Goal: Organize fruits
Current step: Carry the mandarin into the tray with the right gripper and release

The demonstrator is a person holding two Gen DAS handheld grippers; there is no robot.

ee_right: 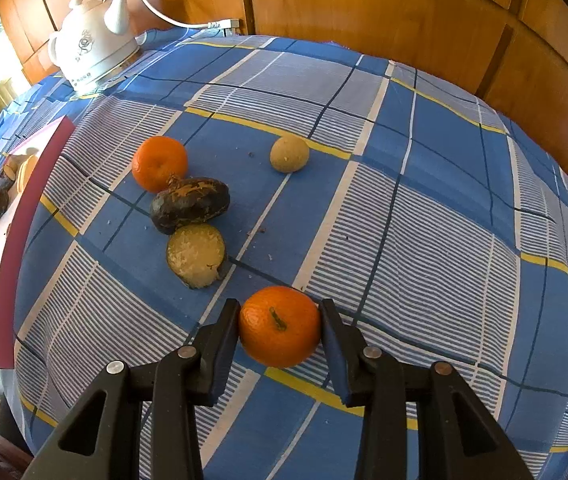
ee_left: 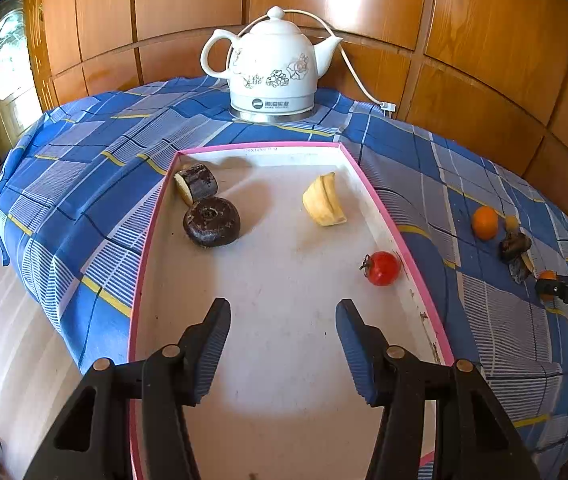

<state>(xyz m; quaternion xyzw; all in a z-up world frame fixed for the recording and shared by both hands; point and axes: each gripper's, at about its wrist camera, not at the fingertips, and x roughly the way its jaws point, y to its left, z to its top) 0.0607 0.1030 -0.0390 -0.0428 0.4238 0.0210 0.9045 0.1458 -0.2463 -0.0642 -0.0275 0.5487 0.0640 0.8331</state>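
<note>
Room: wood-panelled walls behind a table with a blue checked cloth (ee_right: 424,220); a white kettle (ee_left: 272,68) stands at the far edge.
Tray: pink-rimmed tray (ee_left: 384,208) in front of the kettle, holding two dark pieces, a banana piece (ee_left: 324,200) and a tomato (ee_left: 382,268).
Left gripper (ee_left: 283,344): over the near part of the tray, jaws apart, nothing between them.
Loose fruit: right of the tray, a second orange (ee_right: 159,163), a dark piece, a cut half, a small beige ball.
Right gripper (ee_right: 280,326): both pads pressed on the near orange (ee_right: 280,326), which sits on the cloth.
Advice: I think lift straight up, hold firm, carry over the pink rim, release low on a free spot.
</note>
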